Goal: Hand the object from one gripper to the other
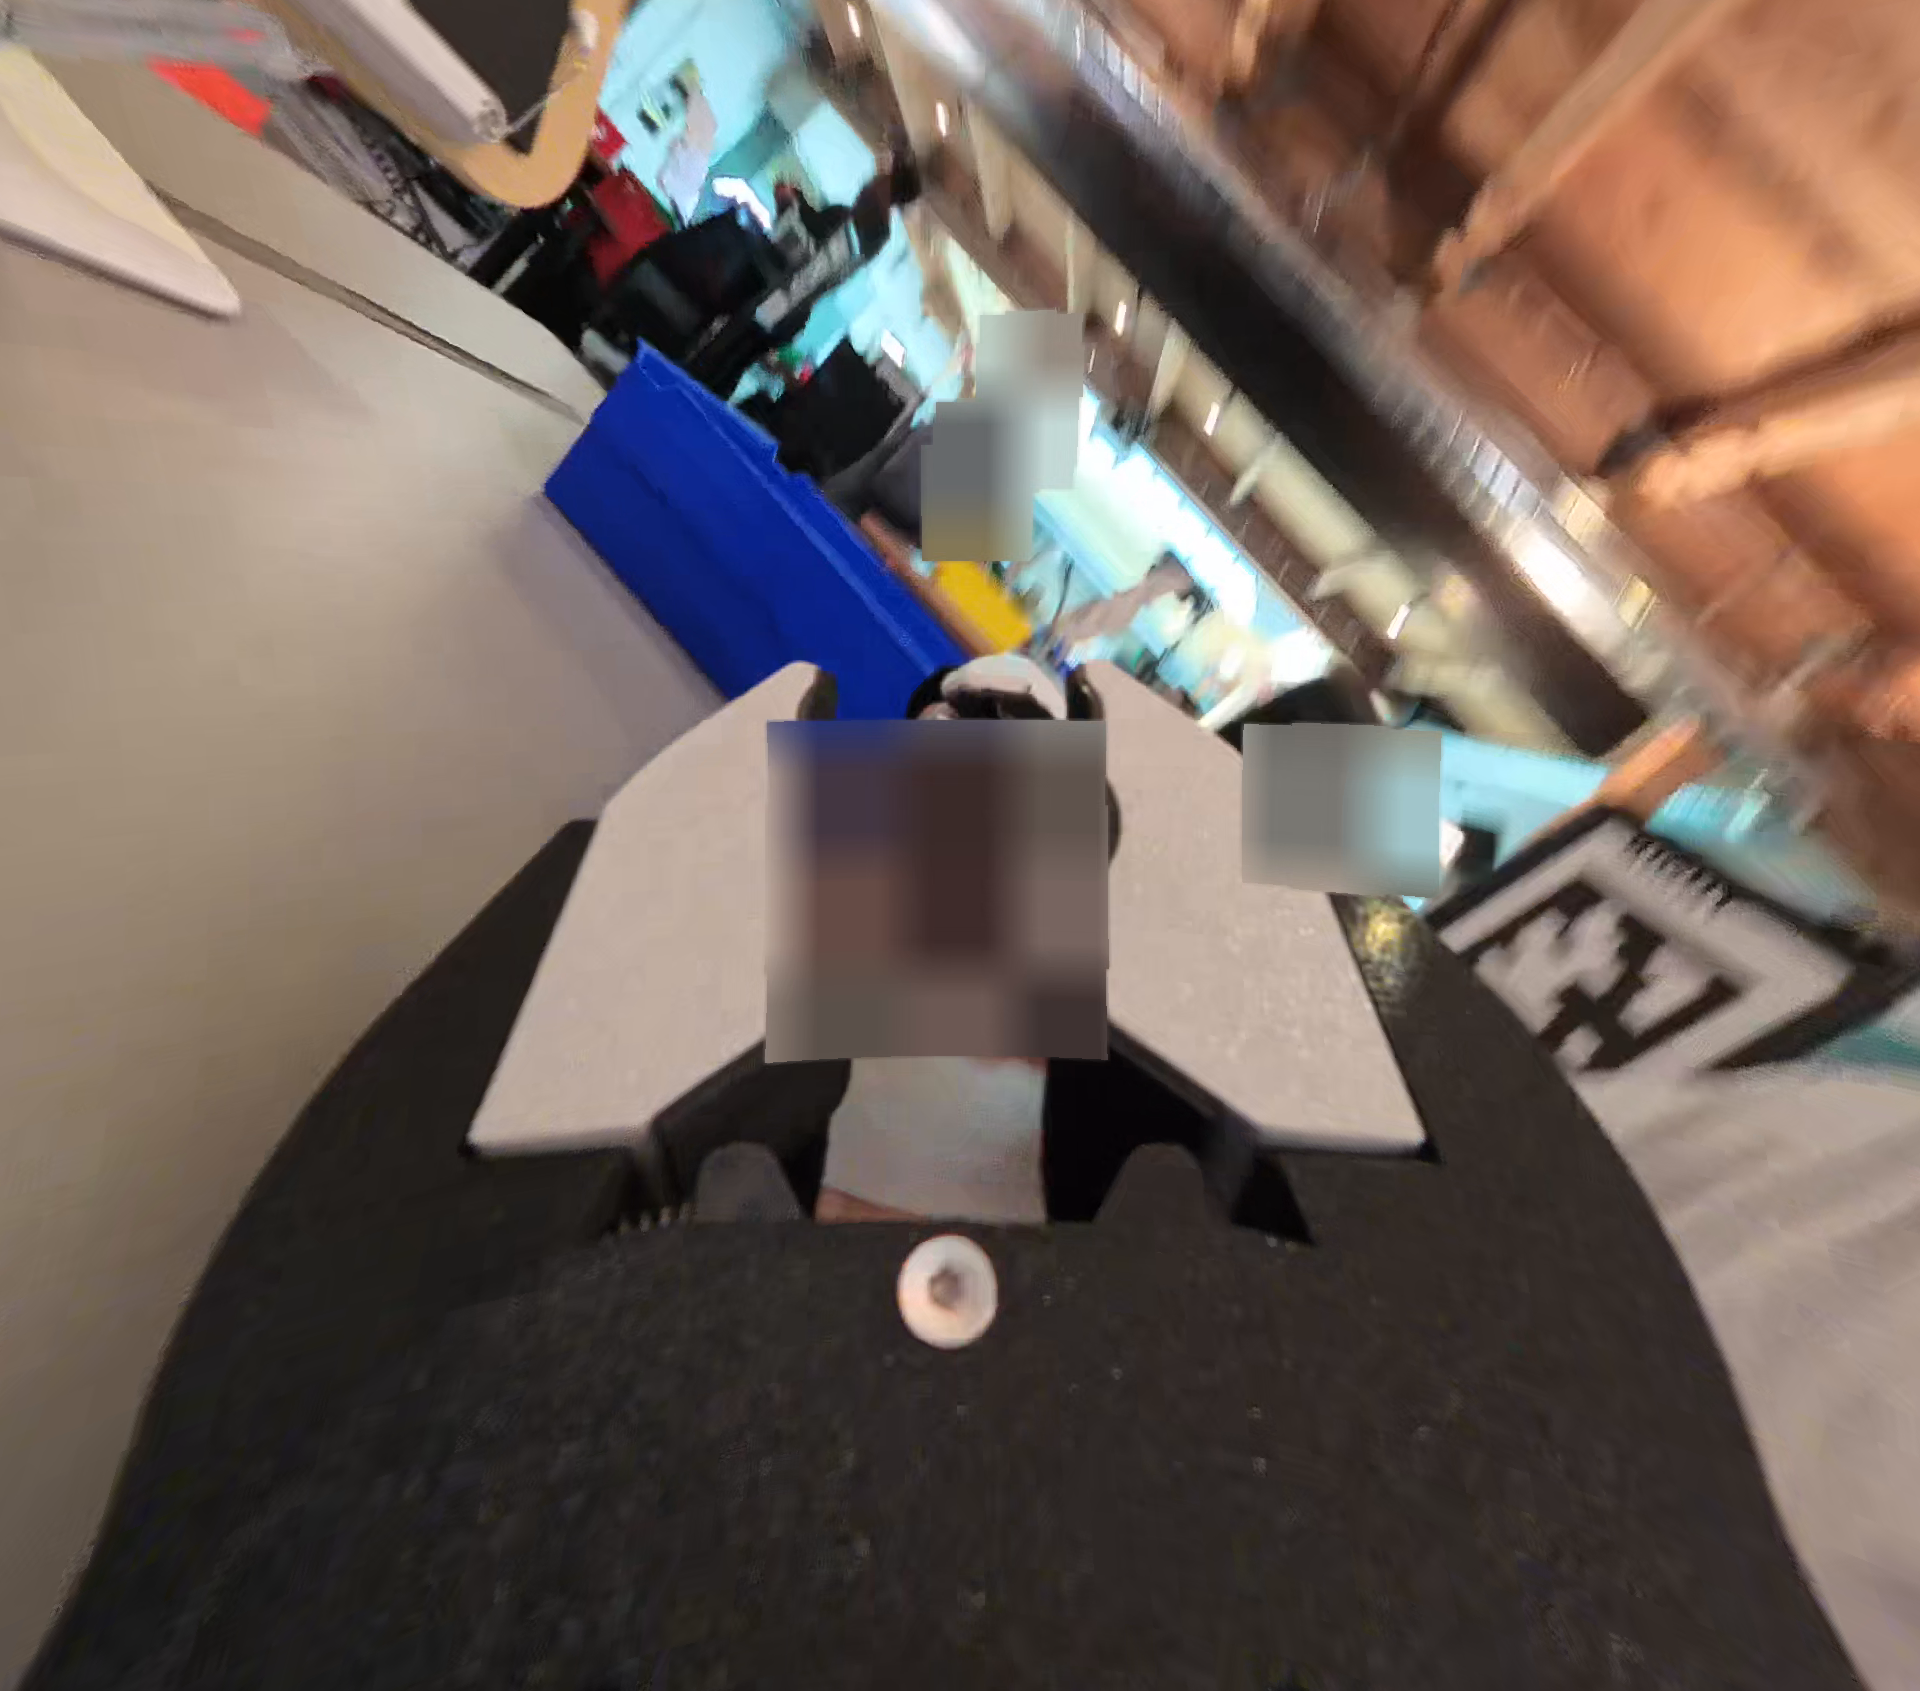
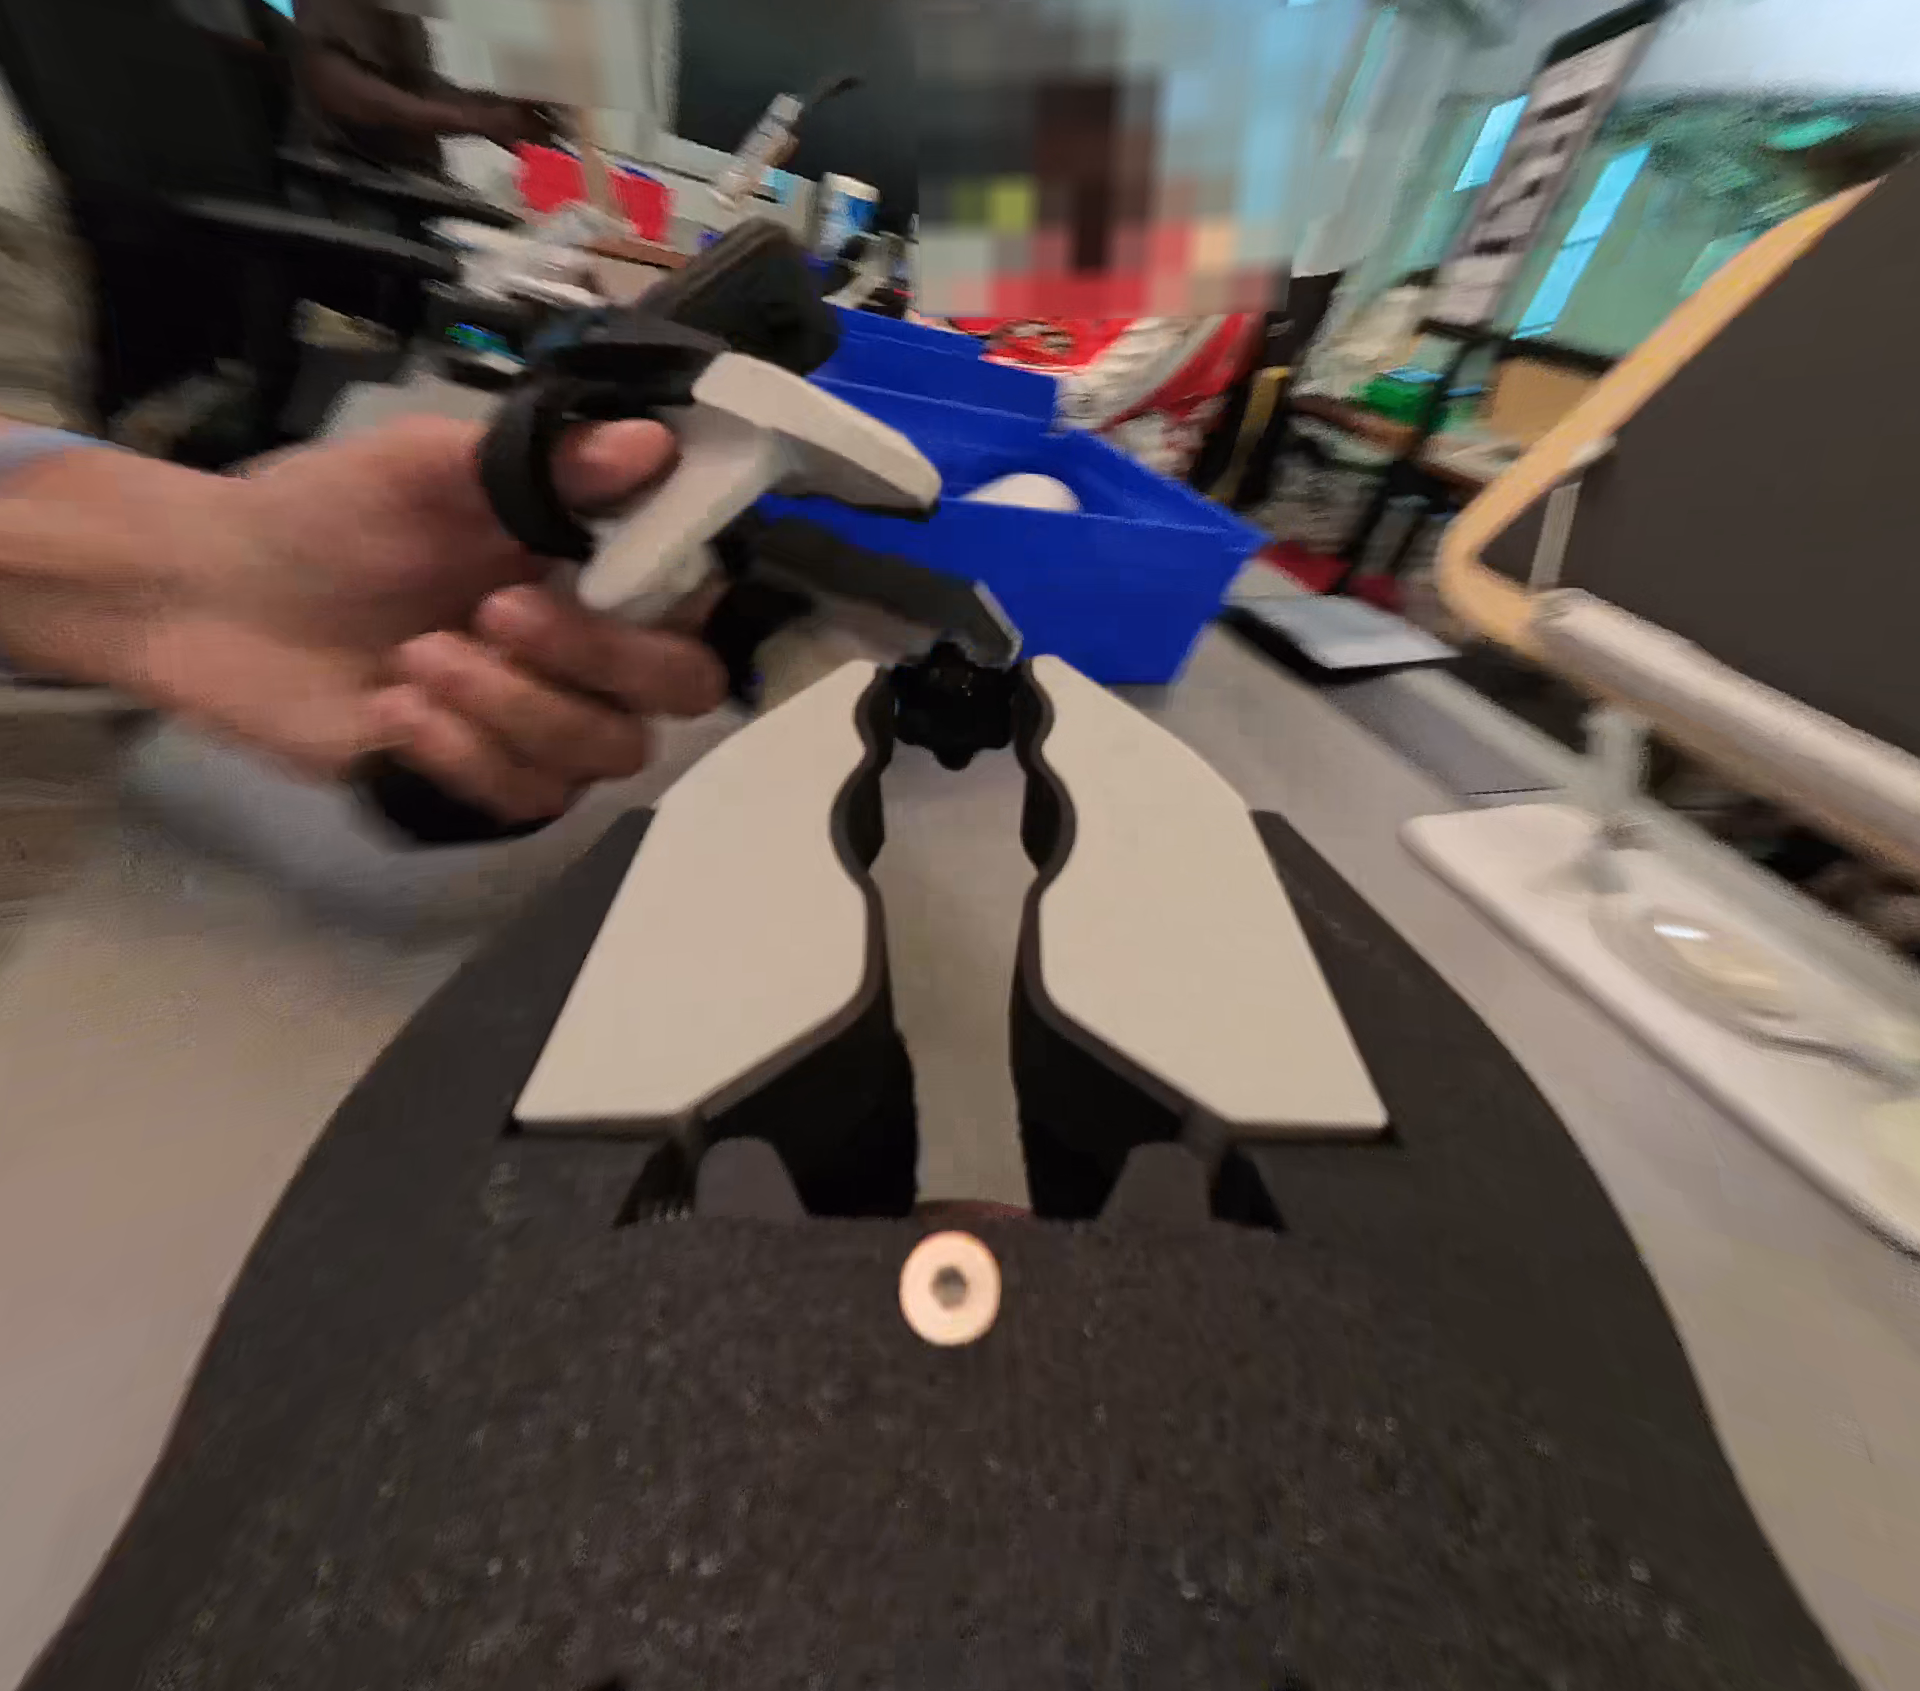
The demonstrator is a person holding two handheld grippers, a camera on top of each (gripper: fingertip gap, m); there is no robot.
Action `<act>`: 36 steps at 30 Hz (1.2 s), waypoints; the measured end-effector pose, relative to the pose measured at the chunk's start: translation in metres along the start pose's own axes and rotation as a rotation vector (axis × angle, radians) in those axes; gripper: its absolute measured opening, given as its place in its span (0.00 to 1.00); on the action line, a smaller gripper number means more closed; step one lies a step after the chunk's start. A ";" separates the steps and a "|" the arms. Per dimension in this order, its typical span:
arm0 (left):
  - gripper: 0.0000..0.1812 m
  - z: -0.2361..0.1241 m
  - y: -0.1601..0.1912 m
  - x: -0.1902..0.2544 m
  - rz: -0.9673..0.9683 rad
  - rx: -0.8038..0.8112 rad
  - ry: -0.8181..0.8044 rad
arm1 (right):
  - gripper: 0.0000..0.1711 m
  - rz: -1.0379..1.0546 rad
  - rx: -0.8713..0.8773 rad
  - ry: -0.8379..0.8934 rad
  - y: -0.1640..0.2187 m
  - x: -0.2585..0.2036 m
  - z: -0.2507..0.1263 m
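Note:
My right gripper (image 2: 951,711) is shut on a small black knob-shaped object (image 2: 948,722), pinched at its very fingertips above the grey table. In the right wrist view a hand (image 2: 343,602) holds my left gripper (image 2: 971,566) side on from the left. Its two fingers stand apart, and the lower fingertip (image 2: 992,623) sits just above the object, touching or nearly touching it. In the left wrist view my left gripper (image 2: 956,691) shows a wide gap between its fingers. A mosaic patch covers most of that gap. A blurred black and white shape shows at the tips.
A blue bin (image 2: 1091,592) with a white thing inside stands on the table behind the grippers; it also shows in the left wrist view (image 1: 727,540). A white tray (image 2: 1662,966) lies at the right. A desk divider and a metal arm (image 2: 1714,706) rise beyond it.

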State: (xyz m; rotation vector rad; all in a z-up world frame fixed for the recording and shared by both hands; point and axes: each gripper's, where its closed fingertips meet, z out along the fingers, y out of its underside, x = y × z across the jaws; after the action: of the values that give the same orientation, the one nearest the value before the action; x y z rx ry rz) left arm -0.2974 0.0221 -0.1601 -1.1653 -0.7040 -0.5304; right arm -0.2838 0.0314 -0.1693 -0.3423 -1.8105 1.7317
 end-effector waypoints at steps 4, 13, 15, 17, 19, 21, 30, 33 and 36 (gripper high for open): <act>0.17 -0.012 0.008 0.004 0.377 -0.278 -0.002 | 0.13 0.430 0.059 -0.404 -0.009 -0.019 -0.023; 0.13 -0.001 0.048 0.026 0.524 -0.427 0.082 | 0.13 0.857 0.101 -0.642 -0.014 -0.030 -0.022; 0.08 0.001 0.048 0.025 0.535 -0.415 0.071 | 0.13 0.874 0.111 -0.644 -0.015 -0.030 -0.021; 0.05 0.001 0.046 0.025 0.548 -0.403 0.061 | 0.13 0.878 0.094 -0.632 -0.012 -0.029 -0.020; 0.03 0.001 0.051 0.024 0.556 -0.427 0.056 | 0.13 0.882 0.101 -0.628 -0.012 -0.029 -0.020; 0.03 0.001 0.055 0.021 0.575 -0.454 0.048 | 0.13 0.887 0.104 -0.620 -0.011 -0.028 -0.019; 0.03 0.004 0.021 0.011 0.344 -0.236 -0.045 | 0.36 0.486 0.038 -0.248 0.014 0.001 -0.009; 0.03 0.003 0.005 0.009 0.034 -0.062 -0.020 | 0.42 0.020 -0.013 0.029 0.018 0.019 -0.009; 0.02 0.005 0.011 0.008 -0.259 0.009 0.065 | 0.29 -0.298 0.001 0.208 0.002 0.021 -0.011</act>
State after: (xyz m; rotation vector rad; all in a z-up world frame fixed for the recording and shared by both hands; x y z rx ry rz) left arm -0.2855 0.0301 -0.1597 -1.0492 -0.8053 -0.7786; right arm -0.2946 0.0531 -0.1669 -0.2295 -1.6191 1.4357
